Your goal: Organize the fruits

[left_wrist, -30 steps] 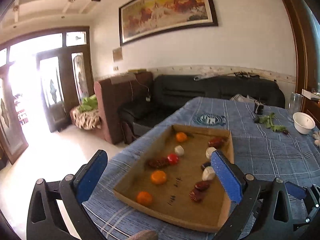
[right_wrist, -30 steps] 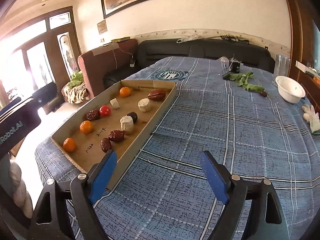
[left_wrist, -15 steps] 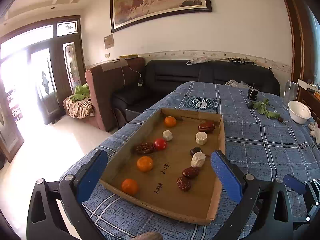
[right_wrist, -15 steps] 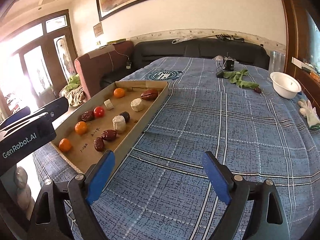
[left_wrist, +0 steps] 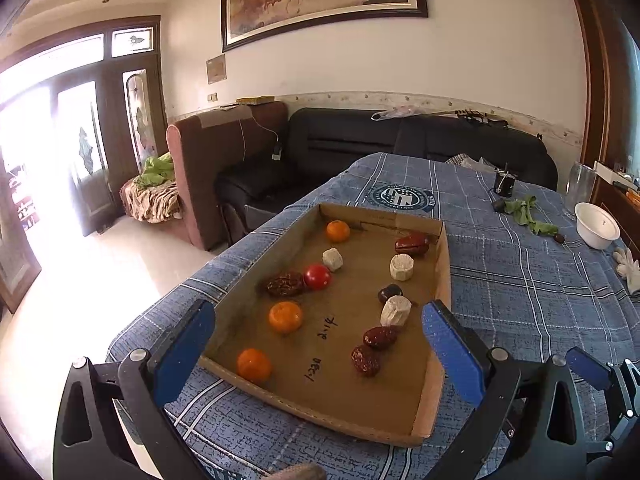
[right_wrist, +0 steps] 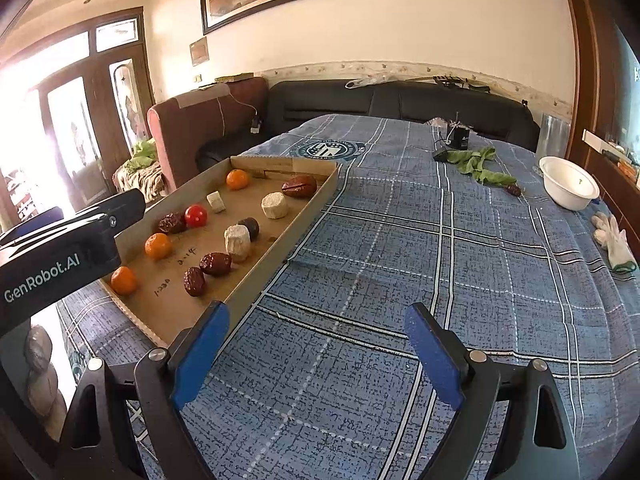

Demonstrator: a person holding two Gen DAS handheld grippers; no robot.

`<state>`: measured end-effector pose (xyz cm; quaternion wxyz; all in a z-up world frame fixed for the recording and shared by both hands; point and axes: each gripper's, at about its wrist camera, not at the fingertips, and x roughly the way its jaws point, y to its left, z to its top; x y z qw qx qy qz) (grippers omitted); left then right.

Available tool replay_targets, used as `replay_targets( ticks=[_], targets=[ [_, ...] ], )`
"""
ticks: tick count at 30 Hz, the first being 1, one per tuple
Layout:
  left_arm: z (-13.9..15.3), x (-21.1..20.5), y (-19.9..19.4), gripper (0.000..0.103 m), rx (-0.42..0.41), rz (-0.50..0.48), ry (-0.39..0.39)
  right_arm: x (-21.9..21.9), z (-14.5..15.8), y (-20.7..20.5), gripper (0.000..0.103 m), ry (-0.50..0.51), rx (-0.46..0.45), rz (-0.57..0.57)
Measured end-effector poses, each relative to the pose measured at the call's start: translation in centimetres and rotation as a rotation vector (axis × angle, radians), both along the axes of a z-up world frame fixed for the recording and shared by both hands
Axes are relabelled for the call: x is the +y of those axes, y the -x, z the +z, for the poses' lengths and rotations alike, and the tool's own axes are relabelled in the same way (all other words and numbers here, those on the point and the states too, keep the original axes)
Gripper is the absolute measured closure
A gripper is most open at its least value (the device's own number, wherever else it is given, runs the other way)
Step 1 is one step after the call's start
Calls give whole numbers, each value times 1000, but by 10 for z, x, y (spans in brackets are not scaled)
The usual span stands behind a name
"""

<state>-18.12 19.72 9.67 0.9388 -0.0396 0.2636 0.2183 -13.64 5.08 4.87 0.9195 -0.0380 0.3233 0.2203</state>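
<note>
Your left gripper [left_wrist: 316,344] hangs with its blue pads wide apart and nothing between them, poised over the near edge of the shallow brown cardboard tray [left_wrist: 442,264] that sits at the left edge of the table [left_wrist: 520,292] (covered in a blue plaid cloth). All the fruit lies in that tray, ahead of this gripper. Closest to it, at the tray's near left corner, is a small orange mandarin [left_wrist: 253,365], with a second mandarin [left_wrist: 285,317] just beyond. Toward the near right are two wrinkled dark red dates [left_wrist: 372,348], almost touching each other, and just past them a pale white cylindrical chunk [left_wrist: 396,311] touching a small dark round fruit [left_wrist: 390,292]. Mid-tray, a shiny red tomato [left_wrist: 317,276] touches another brown-red date [left_wrist: 285,284]. At the far edge sit a third mandarin [left_wrist: 337,231] and a large glossy red date [left_wrist: 412,244].

Your right gripper [right_wrist: 316,348] is likewise spread wide and carrying nothing, hovering over bare cloth just right of the tray's right wall; the fruit lies ahead and to its left. A white bowl [right_wrist: 569,182] rests near the table's far right edge.
</note>
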Motion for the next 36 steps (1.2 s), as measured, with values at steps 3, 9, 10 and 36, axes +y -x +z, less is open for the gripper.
replay_targets(
  ticks=[3, 9, 10, 36],
  targets=[
    [-1, 1, 0, 0, 3, -1, 5, 2, 1, 1, 10, 9, -5, 1],
    [-3, 4, -1, 0, 12, -5, 24, 6, 2, 2, 10, 29, -18, 7],
    [-4, 5, -2, 0, 13, -6, 26, 7, 2, 2, 10, 31, -19, 8],
    [-9, 10, -4, 0, 33, -15, 60, 19, 2, 3, 10, 60, -26, 33]
  ],
)
